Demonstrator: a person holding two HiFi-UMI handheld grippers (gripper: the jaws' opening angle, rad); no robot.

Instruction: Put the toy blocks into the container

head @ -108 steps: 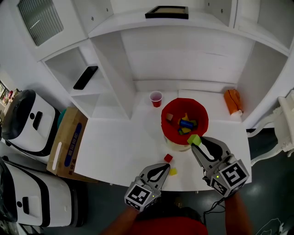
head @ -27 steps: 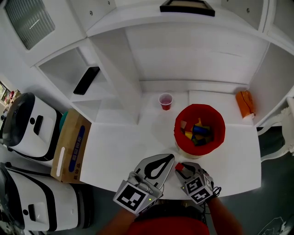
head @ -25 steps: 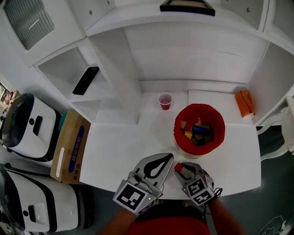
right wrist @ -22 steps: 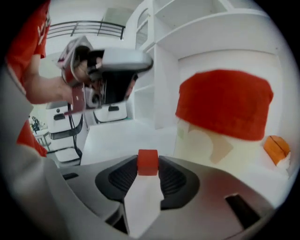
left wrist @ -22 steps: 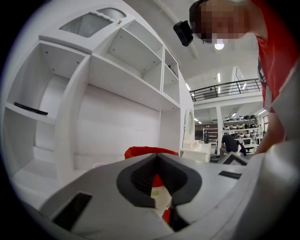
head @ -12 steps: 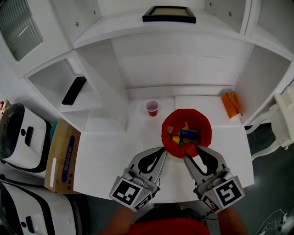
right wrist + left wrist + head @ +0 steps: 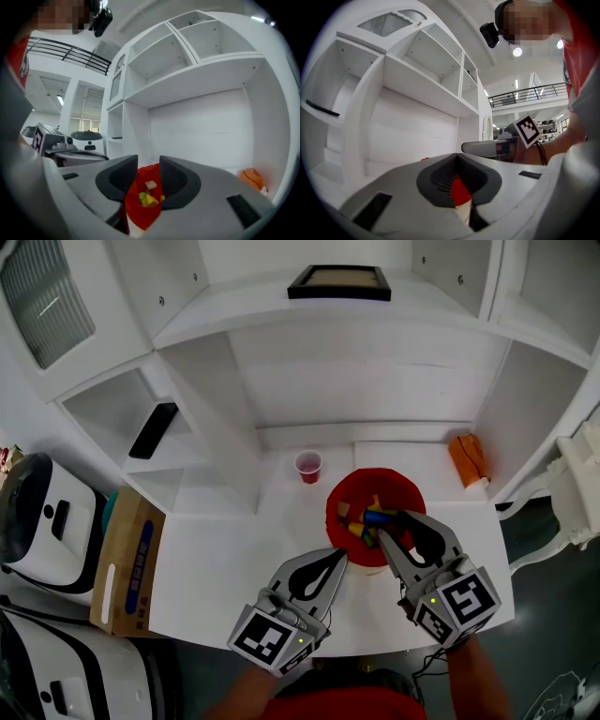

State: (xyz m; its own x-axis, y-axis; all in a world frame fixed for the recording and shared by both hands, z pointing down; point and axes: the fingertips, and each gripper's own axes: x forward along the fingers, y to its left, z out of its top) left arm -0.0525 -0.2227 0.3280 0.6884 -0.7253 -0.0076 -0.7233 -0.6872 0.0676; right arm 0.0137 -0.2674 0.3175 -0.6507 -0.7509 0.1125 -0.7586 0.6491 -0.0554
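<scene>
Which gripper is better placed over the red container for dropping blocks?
Right: the right gripper is above the red container, jaws opening, nothing between them; left gripper is shut, short of it.

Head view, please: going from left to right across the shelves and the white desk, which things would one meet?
Black phone → small red cup → red container → orange object.

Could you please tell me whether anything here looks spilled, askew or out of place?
Nothing stands out. The blocks lie inside the red container, the small red cup stands upright, and nothing looks spilled or damaged.
</scene>
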